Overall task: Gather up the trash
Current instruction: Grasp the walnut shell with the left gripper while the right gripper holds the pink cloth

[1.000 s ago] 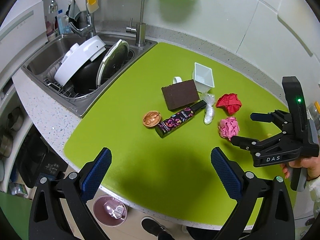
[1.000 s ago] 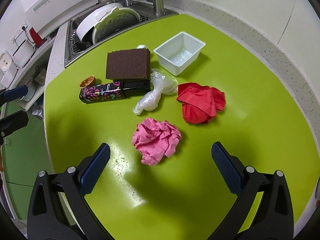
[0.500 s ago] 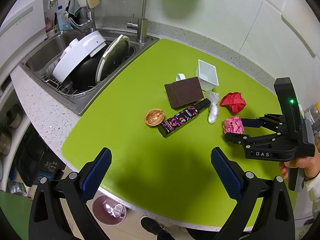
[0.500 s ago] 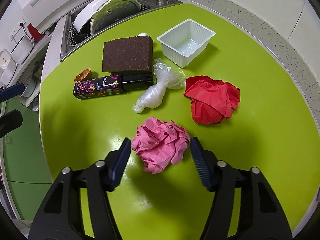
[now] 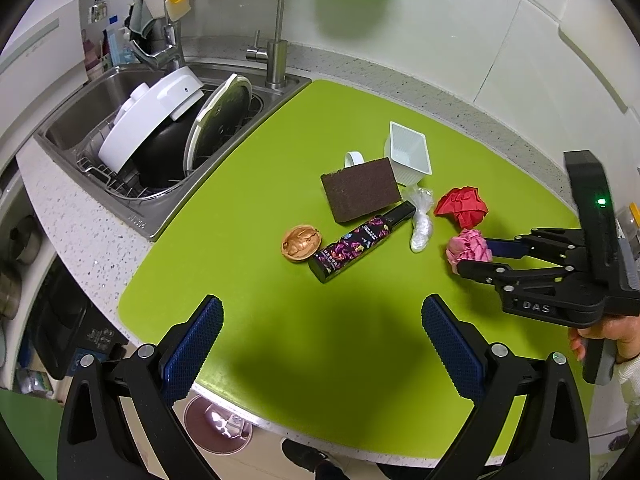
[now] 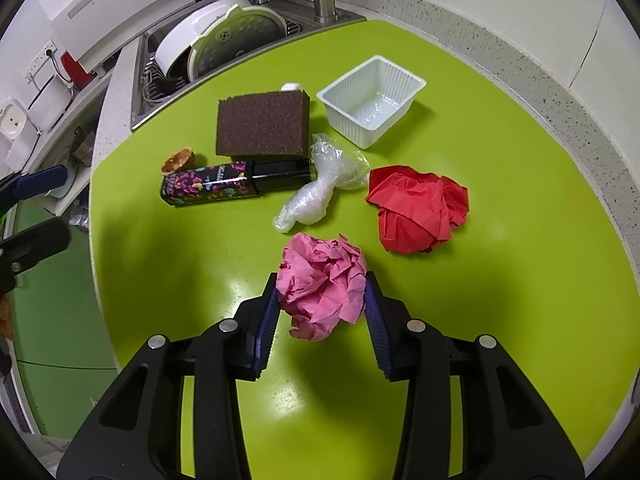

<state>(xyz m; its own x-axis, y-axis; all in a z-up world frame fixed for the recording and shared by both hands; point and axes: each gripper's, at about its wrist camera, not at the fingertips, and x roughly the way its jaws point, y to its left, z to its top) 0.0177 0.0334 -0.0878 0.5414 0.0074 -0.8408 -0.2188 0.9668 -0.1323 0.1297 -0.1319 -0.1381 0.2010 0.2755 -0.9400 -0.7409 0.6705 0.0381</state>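
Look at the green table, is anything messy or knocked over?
Yes. The flowery bottle lies on its side, and crumpled pink paper, red paper and a plastic bag are scattered beside it.

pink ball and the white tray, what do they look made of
Pink ball: looks like thin matte crepe or tissue paper, with sharp crumpled creases. White tray: likely thin moulded plastic, slightly glossy, with ribbed walls and a rolled rim.

Green counter [image 6: 520,320] holds sponge [image 6: 262,124], tray [image 6: 370,100], crumpled papers [image 6: 418,208].
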